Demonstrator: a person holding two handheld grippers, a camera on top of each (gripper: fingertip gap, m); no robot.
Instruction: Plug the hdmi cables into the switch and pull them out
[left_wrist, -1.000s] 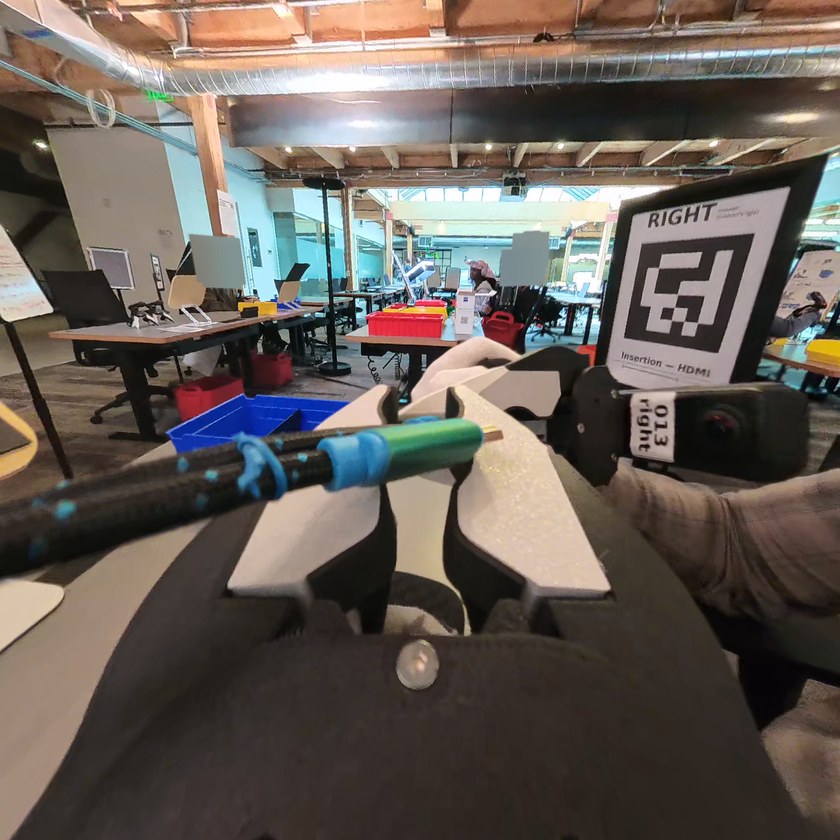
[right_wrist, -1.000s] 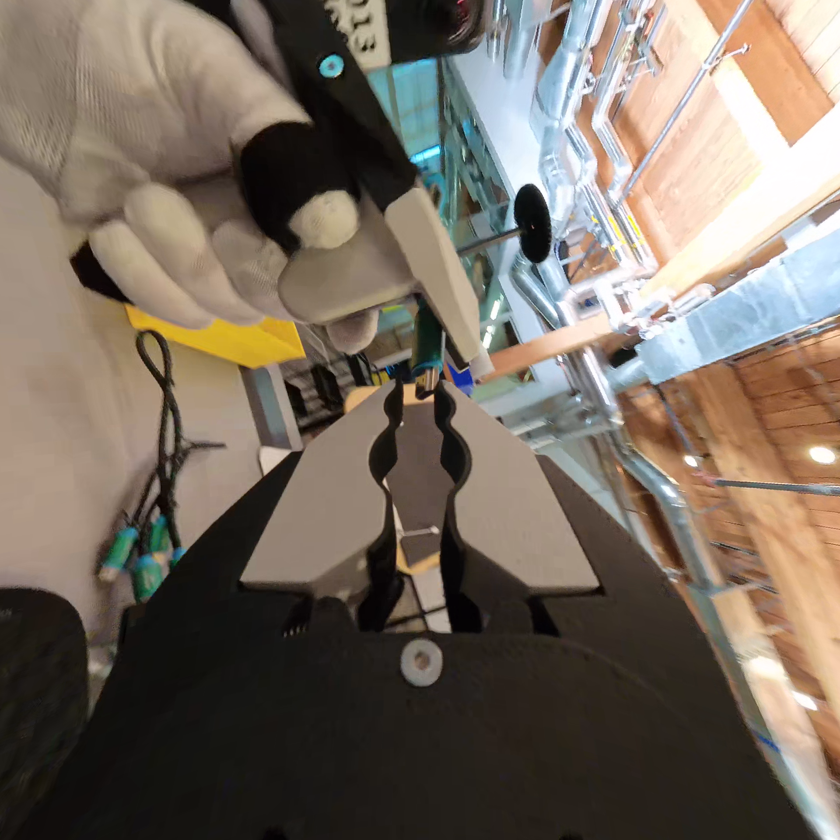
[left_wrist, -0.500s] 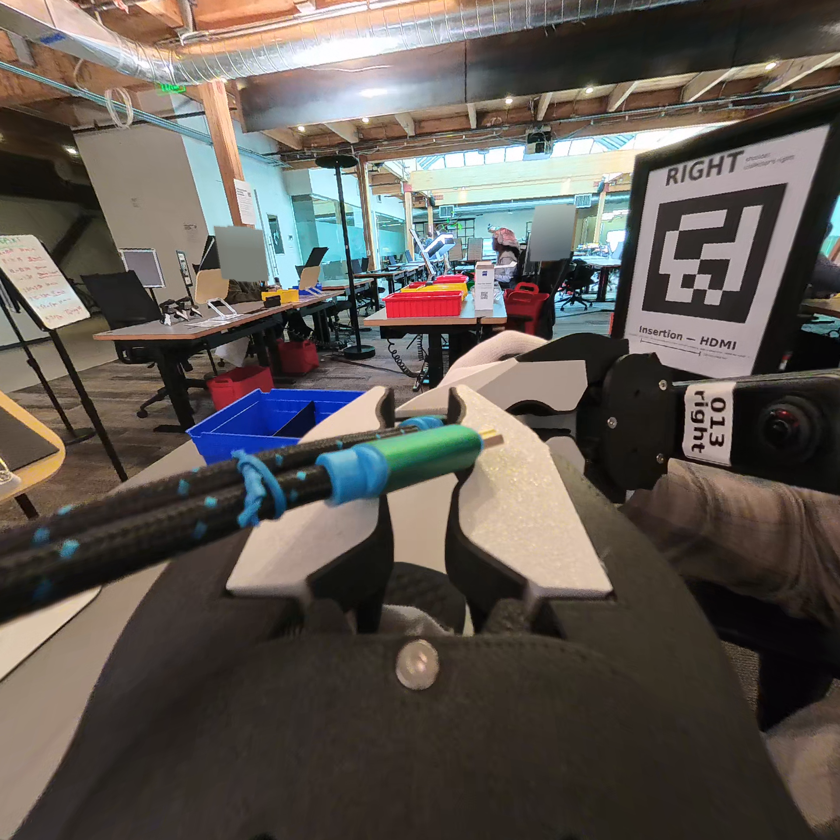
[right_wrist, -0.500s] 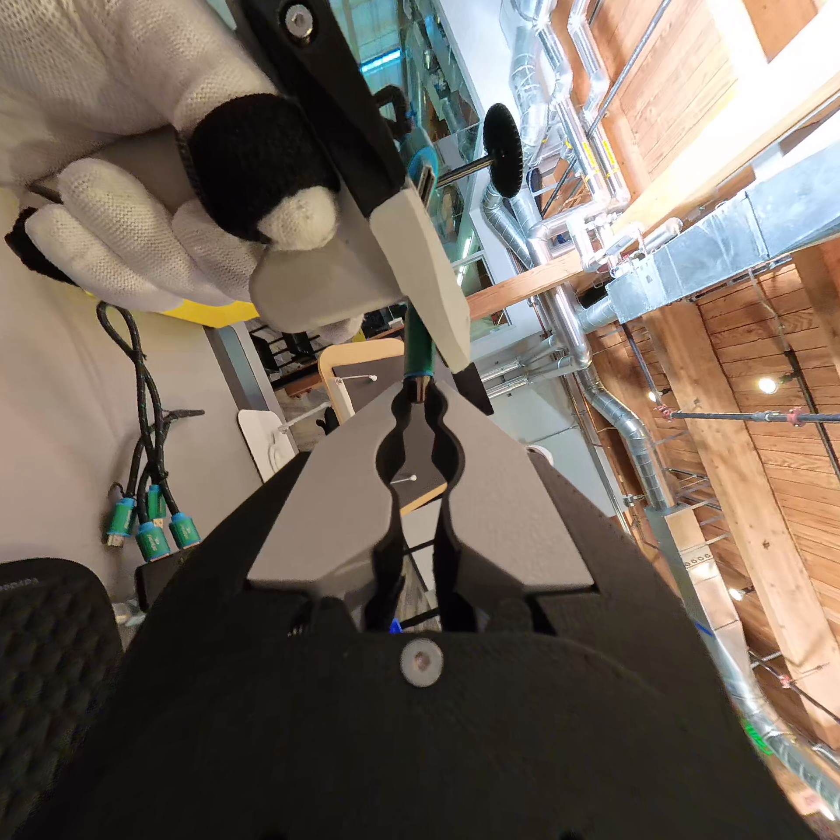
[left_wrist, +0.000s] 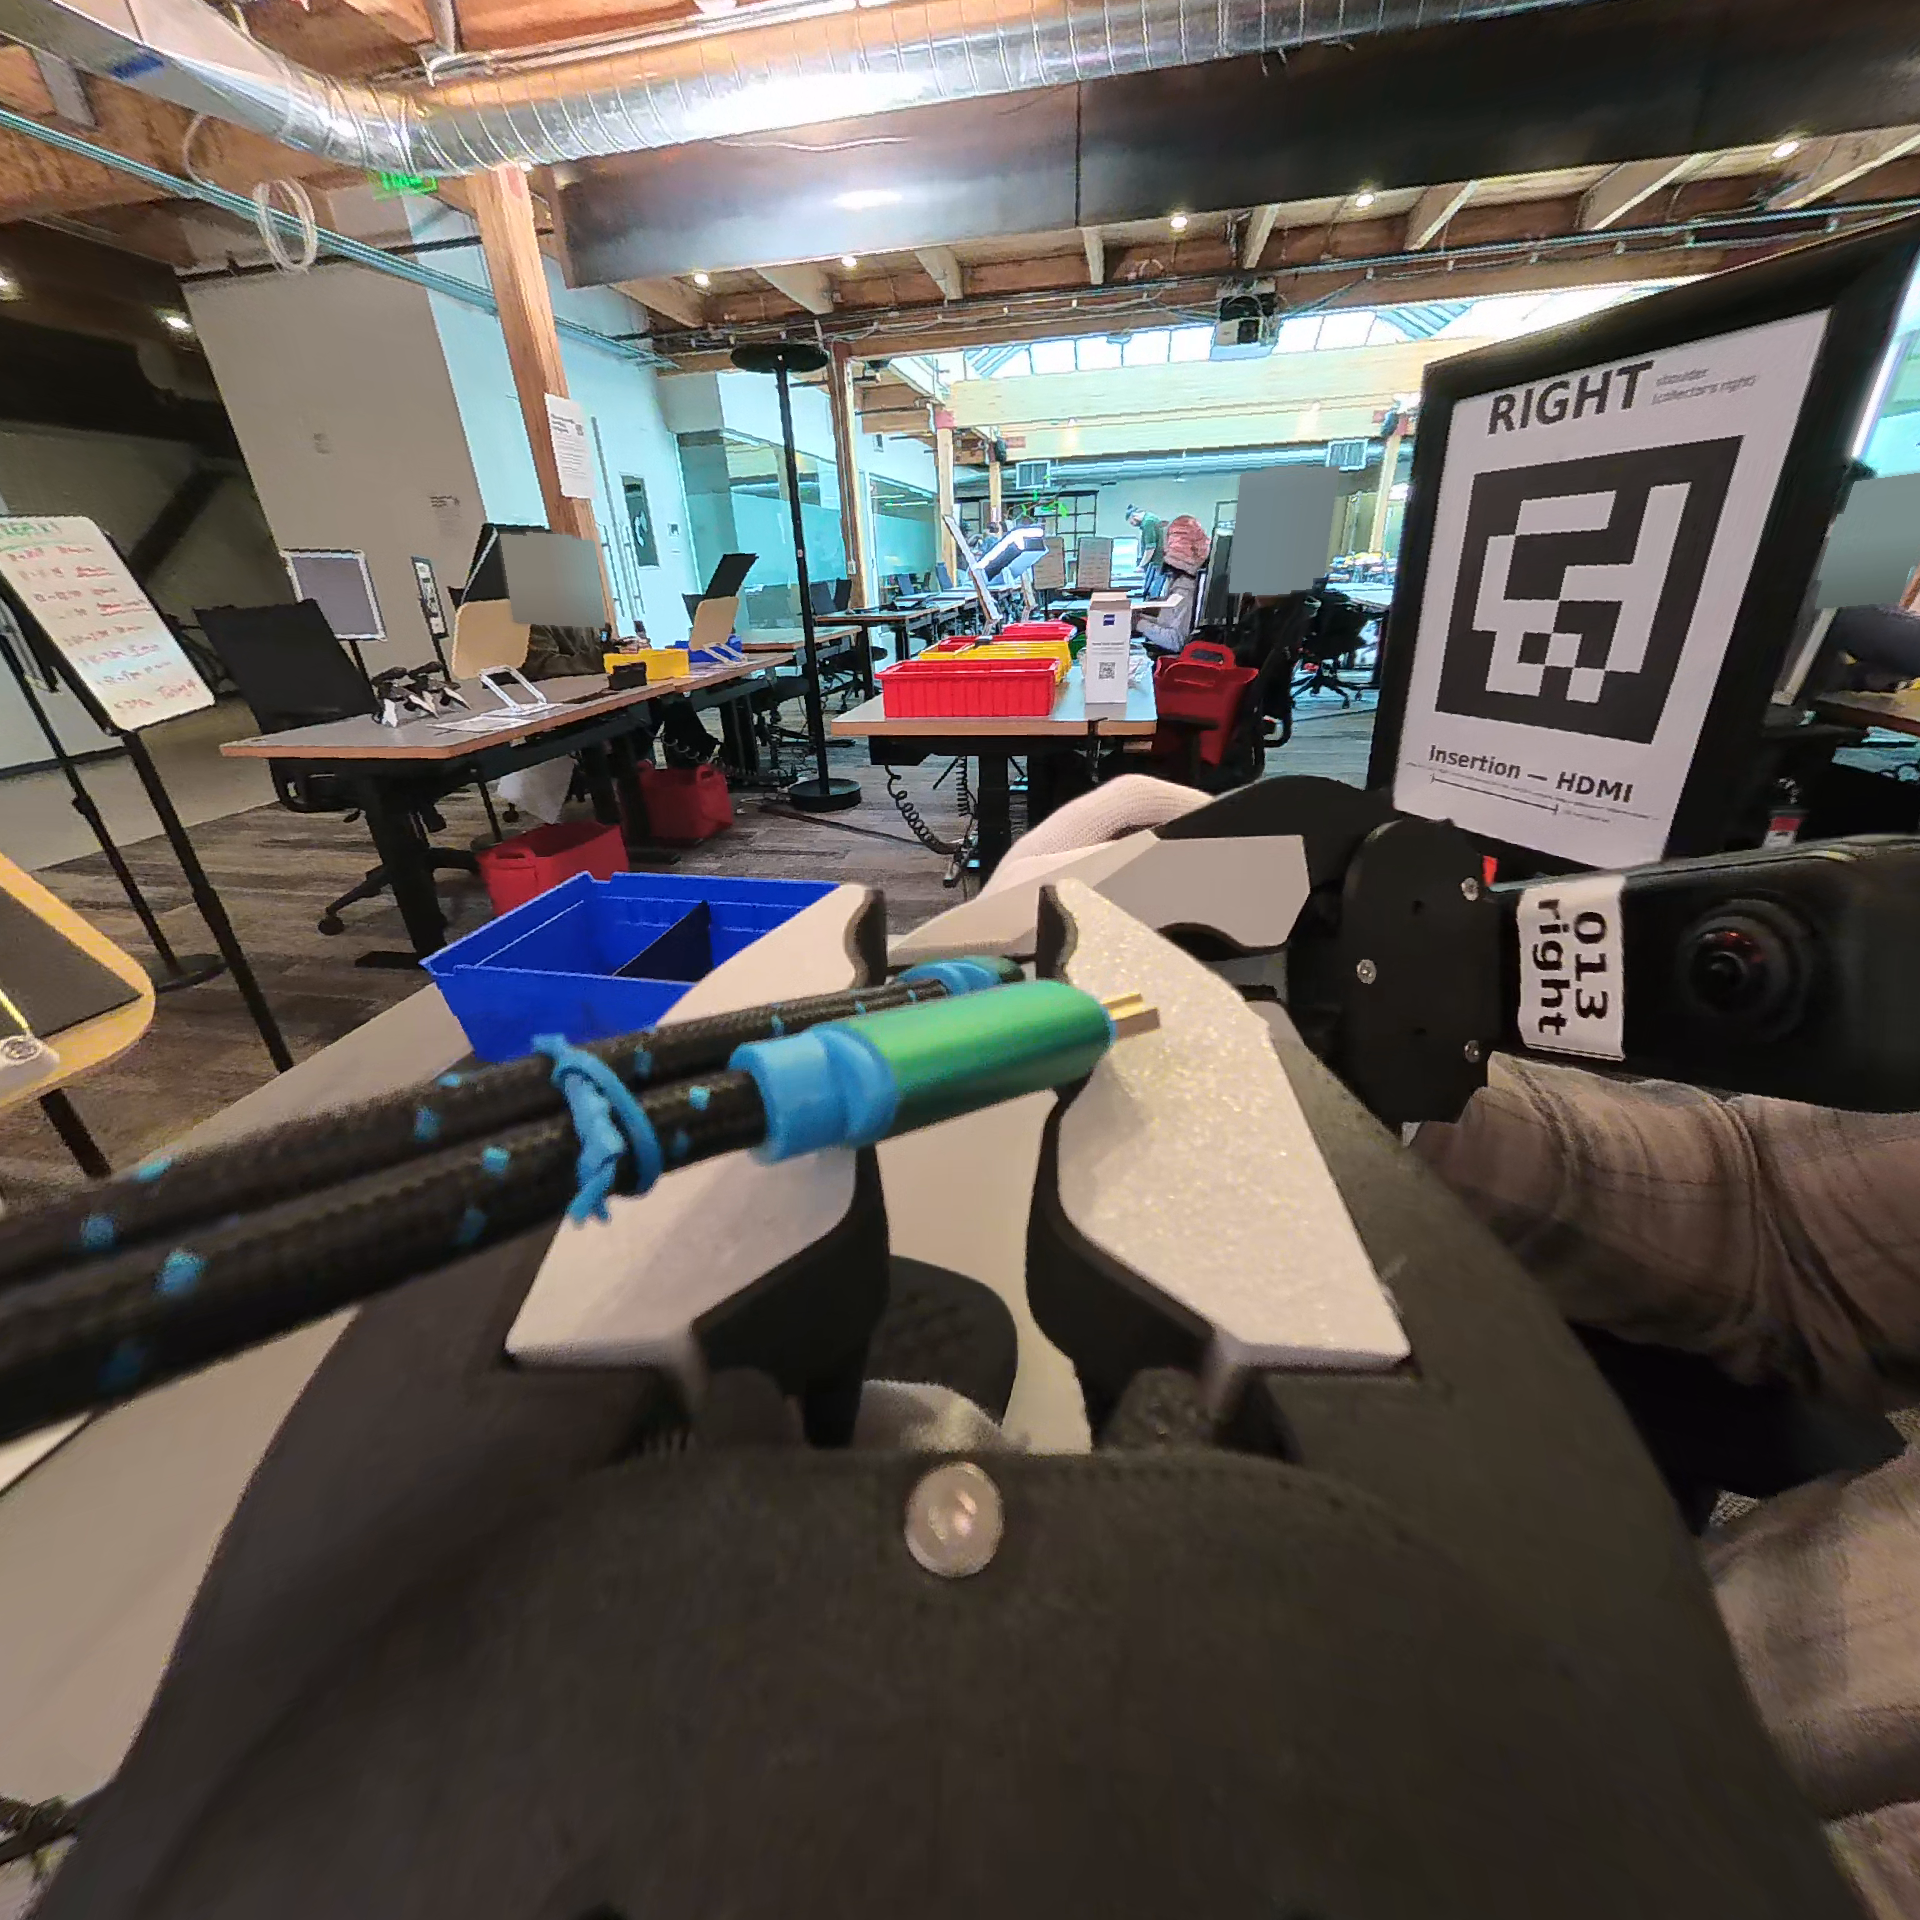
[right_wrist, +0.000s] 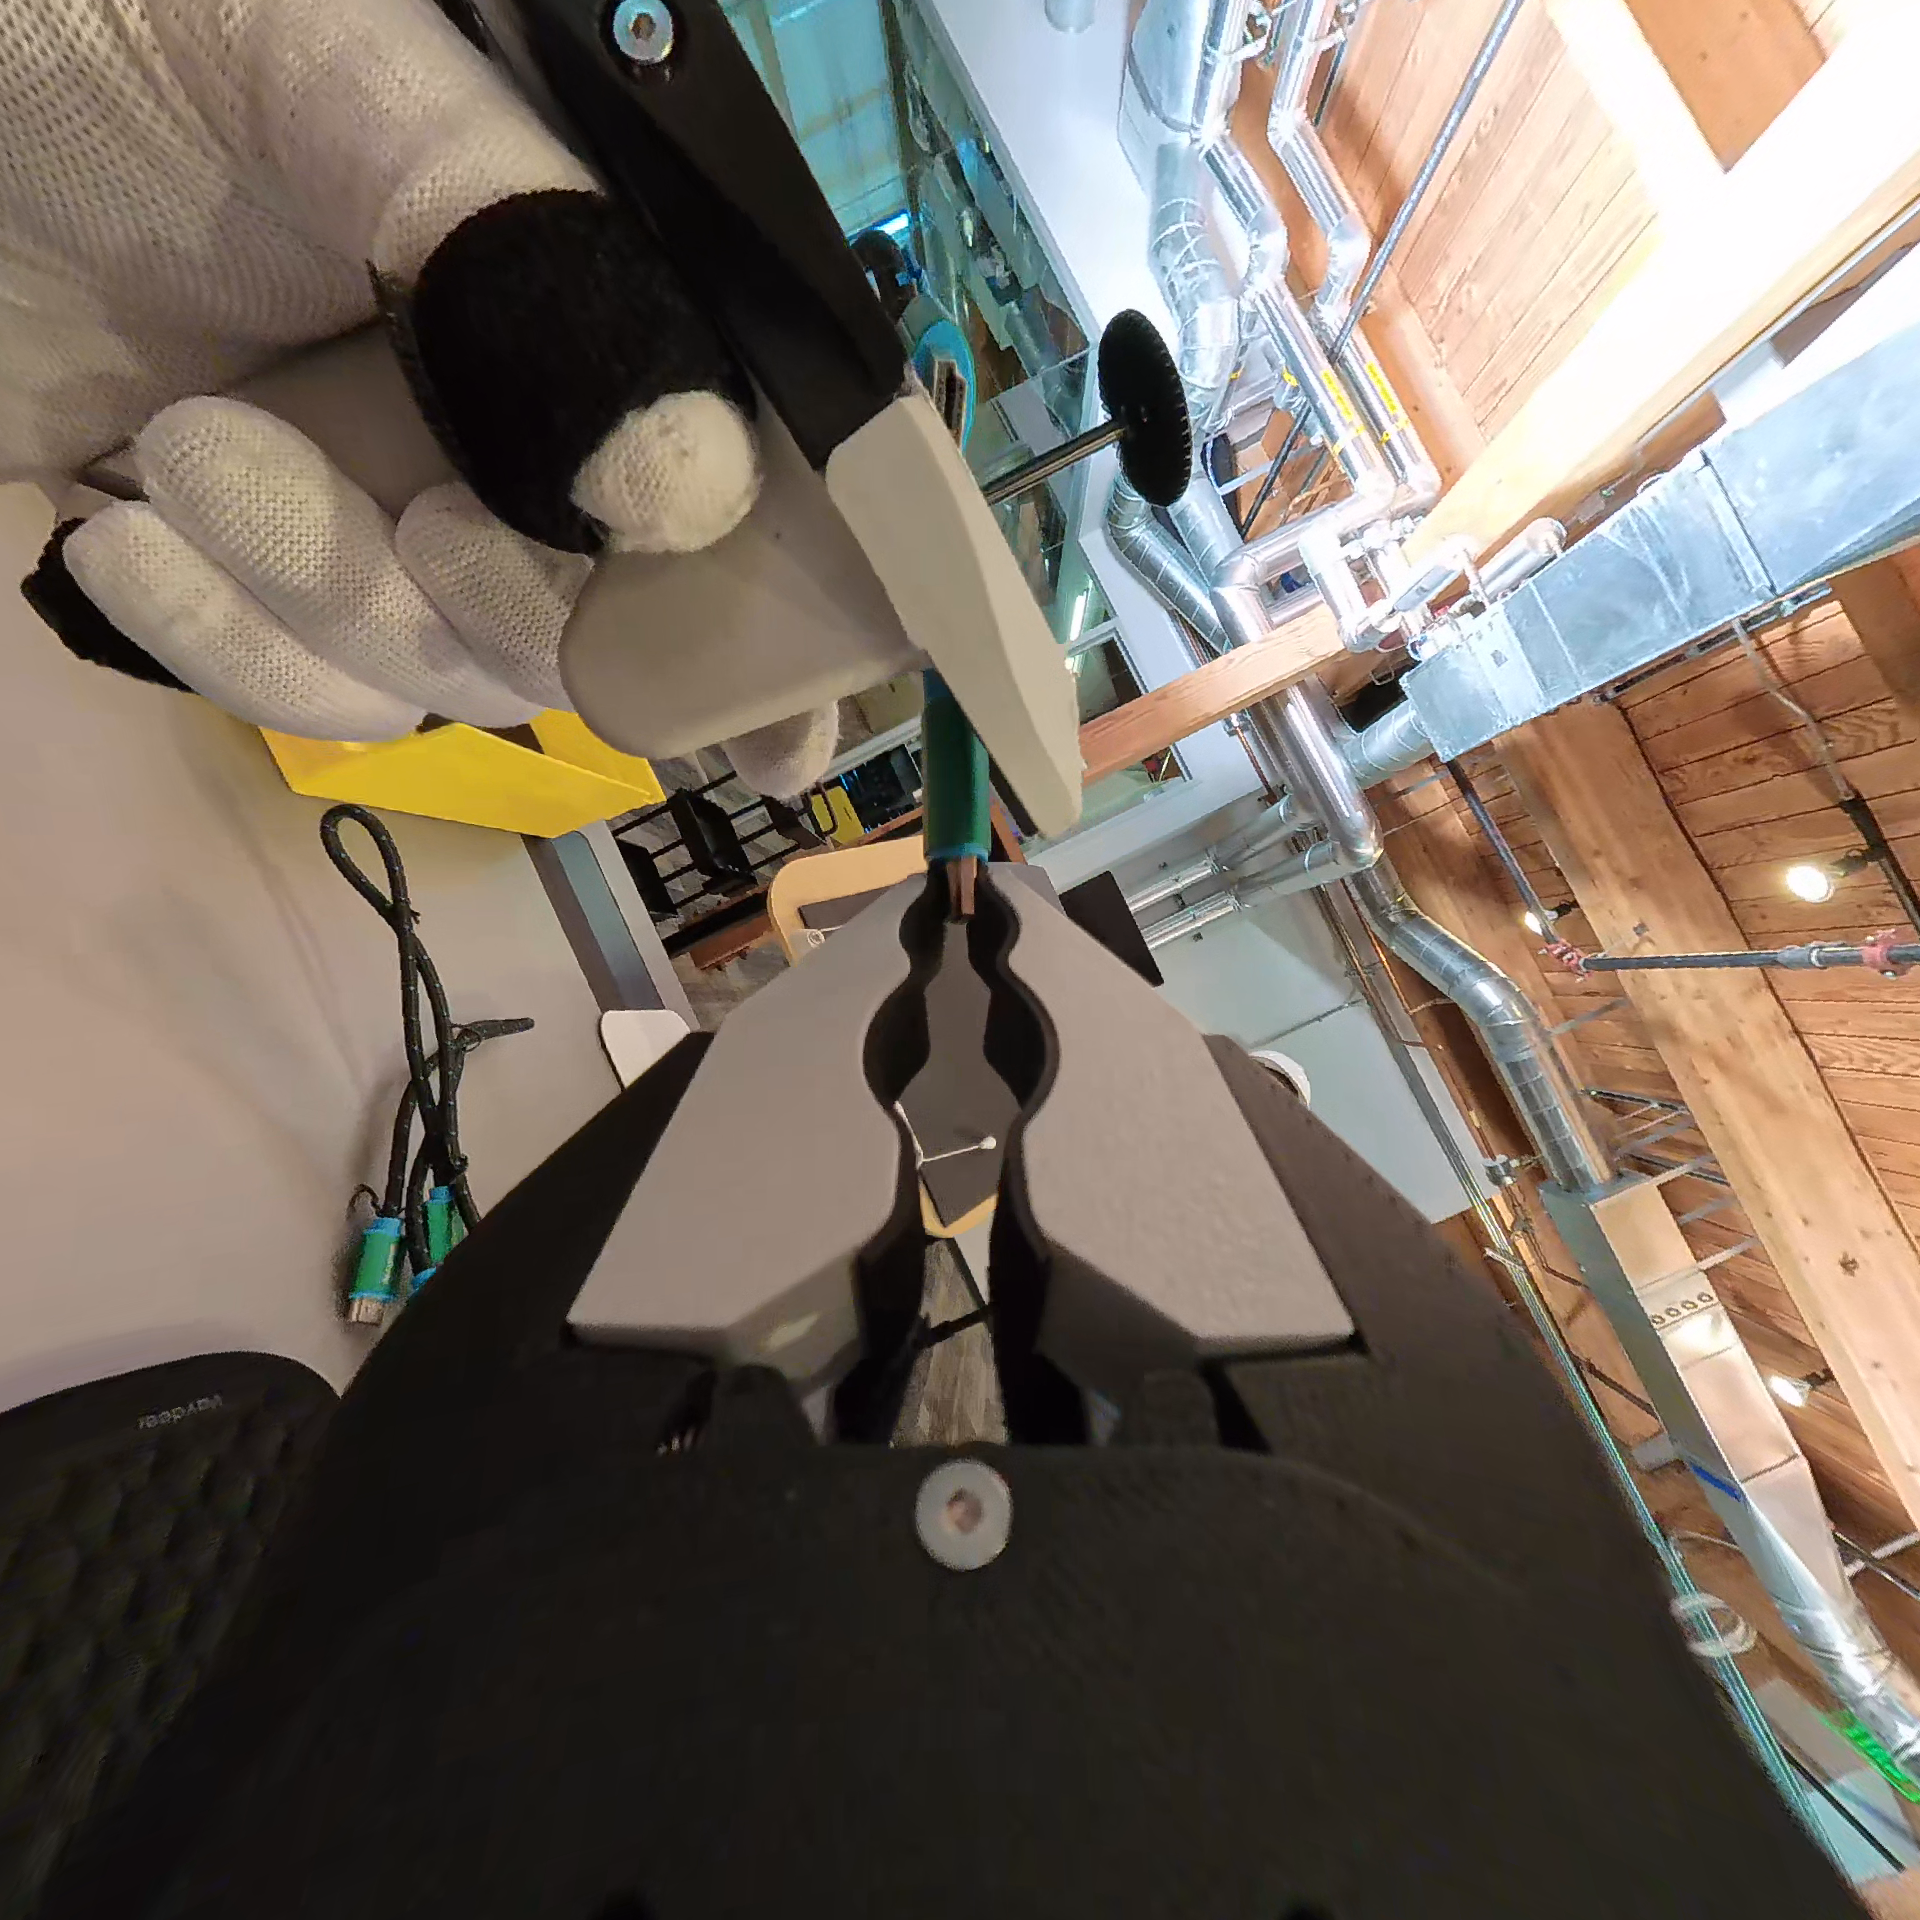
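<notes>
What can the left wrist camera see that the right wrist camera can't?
Only the left wrist view shows the blue plastic bin and the black-and-white square marker board. Only the right wrist view shows a bundle of green-tipped cables on the table and a black textured pad. Both show the green metal plug on the black braided cable, the left gripper and the right gripper.

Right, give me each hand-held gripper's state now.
Left hand-held gripper: jaws apart, HDMI cable lying across them; grip cannot be told.
Right hand-held gripper: tips at the end of a green plug; clamped or not cannot be told.
</notes>
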